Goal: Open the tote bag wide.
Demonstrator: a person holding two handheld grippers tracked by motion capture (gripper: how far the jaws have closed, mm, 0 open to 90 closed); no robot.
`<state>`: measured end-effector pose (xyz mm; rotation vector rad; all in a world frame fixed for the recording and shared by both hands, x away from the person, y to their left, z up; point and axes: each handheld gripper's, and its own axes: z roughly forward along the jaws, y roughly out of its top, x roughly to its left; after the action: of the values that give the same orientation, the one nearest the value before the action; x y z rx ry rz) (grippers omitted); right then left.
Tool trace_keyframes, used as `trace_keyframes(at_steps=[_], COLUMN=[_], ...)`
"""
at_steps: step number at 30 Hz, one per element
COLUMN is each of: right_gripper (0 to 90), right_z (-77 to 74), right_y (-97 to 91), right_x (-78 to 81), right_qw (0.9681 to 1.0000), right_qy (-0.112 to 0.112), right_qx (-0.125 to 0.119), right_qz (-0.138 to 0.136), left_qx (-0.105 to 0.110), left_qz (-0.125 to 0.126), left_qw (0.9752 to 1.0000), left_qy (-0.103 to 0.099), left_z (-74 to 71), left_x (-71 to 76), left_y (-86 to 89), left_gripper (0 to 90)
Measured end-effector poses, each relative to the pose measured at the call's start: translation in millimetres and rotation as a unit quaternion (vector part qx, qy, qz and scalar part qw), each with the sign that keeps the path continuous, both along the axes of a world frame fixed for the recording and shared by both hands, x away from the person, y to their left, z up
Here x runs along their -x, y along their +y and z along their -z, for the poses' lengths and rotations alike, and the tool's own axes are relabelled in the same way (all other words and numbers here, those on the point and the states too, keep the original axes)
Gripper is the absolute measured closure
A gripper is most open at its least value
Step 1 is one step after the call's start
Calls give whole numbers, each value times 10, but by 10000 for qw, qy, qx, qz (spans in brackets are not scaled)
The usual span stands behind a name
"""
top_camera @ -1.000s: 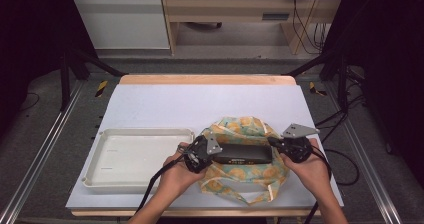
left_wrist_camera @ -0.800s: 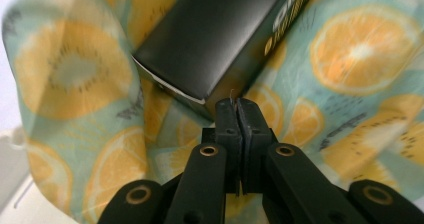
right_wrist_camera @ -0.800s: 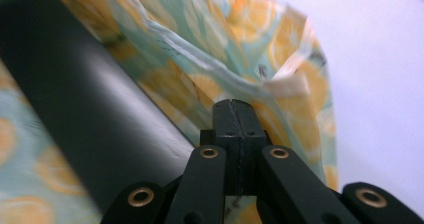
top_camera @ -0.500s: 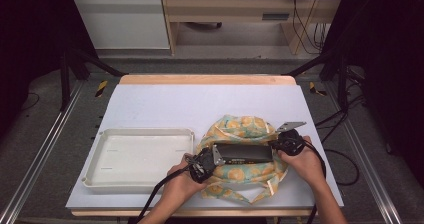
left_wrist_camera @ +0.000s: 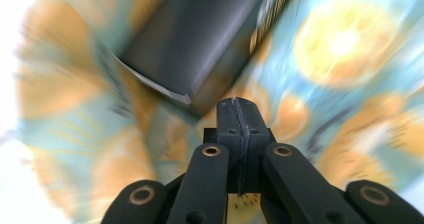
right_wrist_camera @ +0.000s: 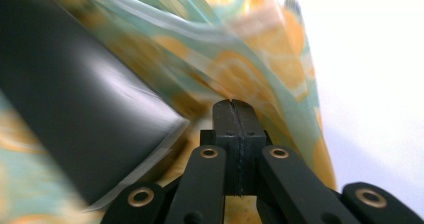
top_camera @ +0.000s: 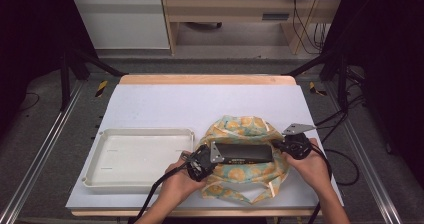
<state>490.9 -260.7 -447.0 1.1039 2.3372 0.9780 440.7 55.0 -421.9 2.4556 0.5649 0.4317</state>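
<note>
A cloth bag (top_camera: 240,125) printed with orange and teal lies on the white table near its front edge. A long black box (top_camera: 245,153) rests across it. My left gripper (top_camera: 211,158) is at the box's left end, my right gripper (top_camera: 281,146) at its right end. In the left gripper view the jaws (left_wrist_camera: 238,106) are pressed together just below a corner of the box (left_wrist_camera: 200,39), over the blurred cloth (left_wrist_camera: 345,44). In the right gripper view the shut jaws (right_wrist_camera: 233,108) sit beside the box (right_wrist_camera: 65,109), against the cloth (right_wrist_camera: 240,59). I cannot tell whether either pinches fabric.
A shallow white tray (top_camera: 100,176) sits left of the bag, close to my left hand. Bare white tabletop (top_camera: 200,101) stretches behind the bag. Cables trail from both grippers toward the table's front edge.
Both hands have shifted slightly at the ends of the box. The right gripper has sunk a little toward the bag. The jaws of both stay shut.
</note>
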Motion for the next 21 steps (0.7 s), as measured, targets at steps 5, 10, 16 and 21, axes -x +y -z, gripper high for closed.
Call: trace_keyframes(at_steps=[5, 10, 16, 21], right_gripper=[900, 900, 900, 900], right_z=[-243, -212, 67, 155], right_y=[-10, 18, 90, 128], right_x=[288, 609, 754, 717], right_qw=[9985, 9982, 9993, 9994], right_qy=[-498, -501, -176, -24], right_qx=[-205, -322, -151, -62], right_qz=[19, -108, -279, -328], left_qx=[184, -100, -363, -456], left_qz=[-109, -445, -651, -754], left_qw=[9992, 9983, 9970, 9961], left_qy=[-323, -351, -202, 100], left_z=[-294, -220, -52, 115], left_x=[-107, -481, -721, -856], left_y=[17, -46, -111, -121], left_gripper=[900, 900, 900, 900])
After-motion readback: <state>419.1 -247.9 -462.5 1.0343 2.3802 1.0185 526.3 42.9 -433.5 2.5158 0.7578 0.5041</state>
